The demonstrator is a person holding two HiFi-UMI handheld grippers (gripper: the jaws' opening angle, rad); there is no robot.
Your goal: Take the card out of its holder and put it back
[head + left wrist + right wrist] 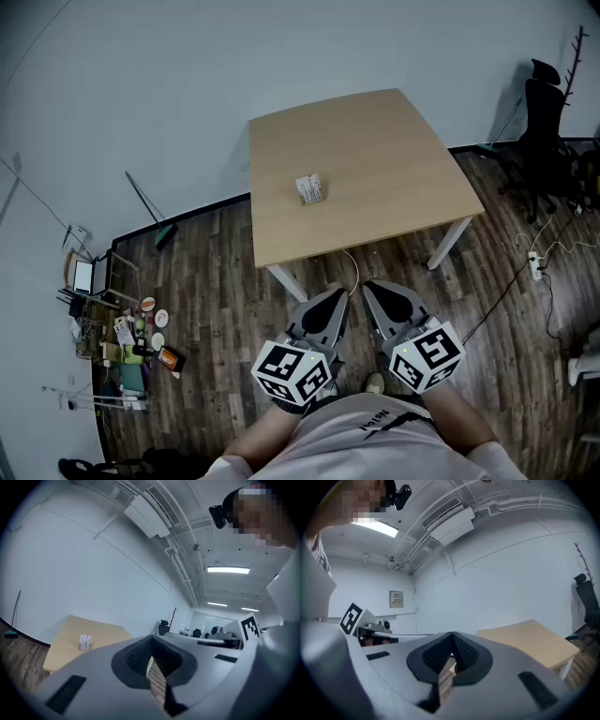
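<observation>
A small white card holder with a card in it (pixel 309 188) stands near the middle of the light wooden table (pixel 375 141); the left gripper view shows the holder (pixel 85 641) far off on the tabletop. My left gripper (pixel 341 293) and right gripper (pixel 368 286) hang side by side over the floor, short of the table's near edge and close to my body. Both point level toward the table. The left gripper's (pixel 151 641) jaws meet at the tips with nothing between them. The right gripper's (pixel 452 638) jaws are likewise closed tip to tip and empty.
Dark wooden floor (pixel 216 281) surrounds the table. A clutter of small items and a laptop (pixel 112 328) lies at the left wall, with a broom (pixel 150 211) leaning there. A black office chair (pixel 544 141) and cables (pixel 539 267) stand at the right.
</observation>
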